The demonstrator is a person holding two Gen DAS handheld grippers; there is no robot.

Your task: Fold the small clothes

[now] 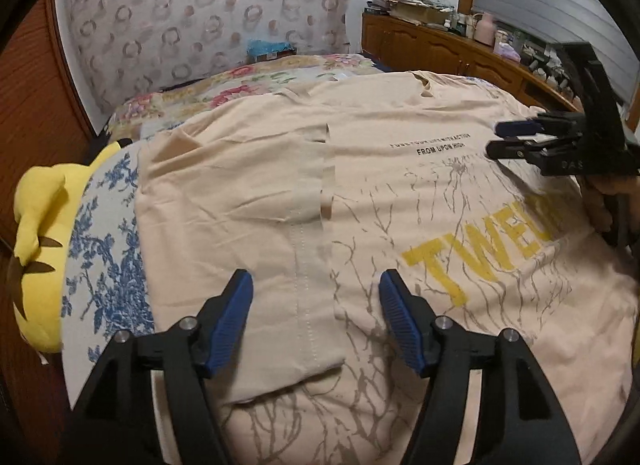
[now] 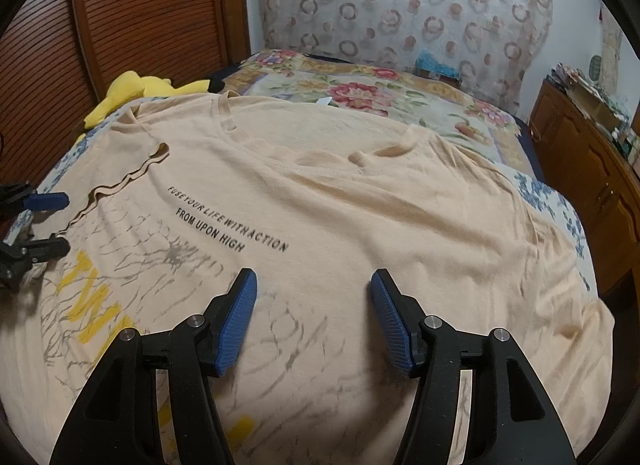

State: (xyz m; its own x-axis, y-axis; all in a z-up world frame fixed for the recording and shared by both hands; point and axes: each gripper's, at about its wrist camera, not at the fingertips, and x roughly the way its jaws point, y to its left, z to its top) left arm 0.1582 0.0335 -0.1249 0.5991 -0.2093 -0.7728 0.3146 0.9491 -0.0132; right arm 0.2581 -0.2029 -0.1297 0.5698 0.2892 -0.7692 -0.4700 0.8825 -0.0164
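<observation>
- The peach T-shirt (image 2: 360, 201) lies flat on the bed (image 2: 400, 93), print side up, its collar toward the flowered quilt and its hem toward me.
- Its left side is already laid inward: the folded sleeve flap (image 1: 248, 201) covers the left part of the chest, and its edge runs along the length of the shirt.
- The right side is not yet folded; the right sleeve spreads out toward the wooden cabinet (image 2: 592, 181).
- My right claw (image 2: 314, 317) hangs over the middle of the print, jaws apart, holding nothing. The unfolded edge lies to its right, so I judge this claw is the nearer one for it.
- My left claw (image 1: 316, 321) stands over the flap edge near the hem, jaws also apart and empty.
- A yellow plush toy (image 1: 40, 249) lies just beside the shirt's left side.
</observation>
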